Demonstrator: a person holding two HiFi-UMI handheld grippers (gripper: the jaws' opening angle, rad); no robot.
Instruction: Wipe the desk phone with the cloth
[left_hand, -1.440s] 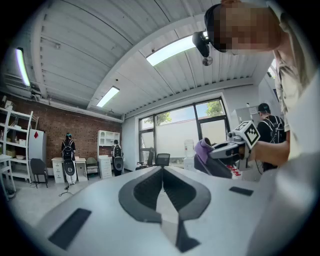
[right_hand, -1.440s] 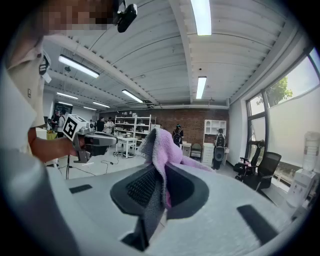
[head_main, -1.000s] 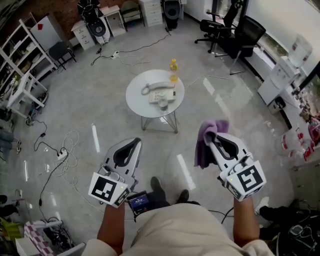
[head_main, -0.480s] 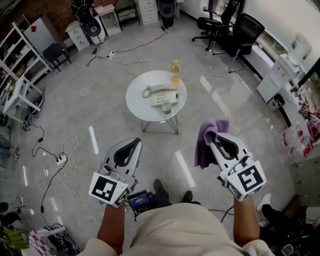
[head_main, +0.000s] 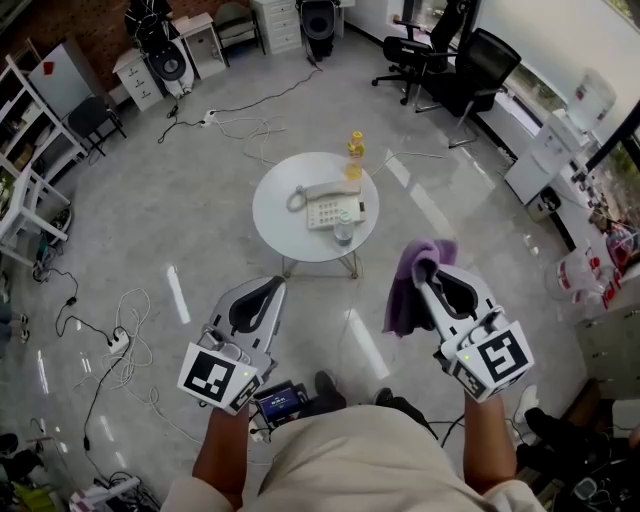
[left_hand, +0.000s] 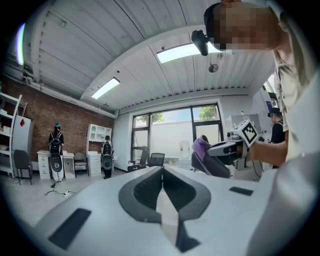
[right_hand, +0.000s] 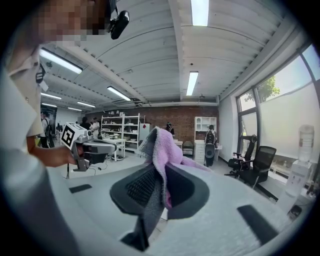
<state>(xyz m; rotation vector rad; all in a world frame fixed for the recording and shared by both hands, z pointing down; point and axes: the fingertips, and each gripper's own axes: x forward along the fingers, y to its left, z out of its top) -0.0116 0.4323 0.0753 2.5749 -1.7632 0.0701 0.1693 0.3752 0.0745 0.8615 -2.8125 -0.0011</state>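
Right gripper (head_main: 426, 270): jaws clamped on the purple cloth (head_main: 408, 298). In the right gripper view the cloth (right_hand: 163, 150) is pinched between the dark ribbed pads. A fold stands up above the jaw tips, and the rest hangs down the inner side, toward the left gripper. The gripper is held out in front of the person's body, pointing ahead toward the table.

Left gripper (head_main: 272, 284): jaws closed flat against each other, nothing between them. The left gripper view shows the two dark pads meeting along one line (left_hand: 161, 172). It is held level, alongside the right gripper and well apart from it. Each gripper shows up at the side of the other one's view.

Between the two forearms, at waist height, is a small device with a lit screen (head_main: 283, 401). Just beyond it are the person's dark shoes (head_main: 330, 386) on the grey floor.

Ahead of both grippers is a round white table (head_main: 272, 205) on thin metal legs, not yet within reach of either gripper. The desk phone (head_main: 334, 208) lies near the table's middle, white, with its handset in the cradle along the far side. A clear glass (head_main: 344, 231) stands just beside the phone on the near side. A yellow bottle (head_main: 354, 144) is at the table's far rim.

Further out, loose cables and a power strip (head_main: 118, 341) trail over the floor to the left. Black office chairs (head_main: 472, 70) stand at the far right. White cabinets (head_main: 277, 22) line the far wall.
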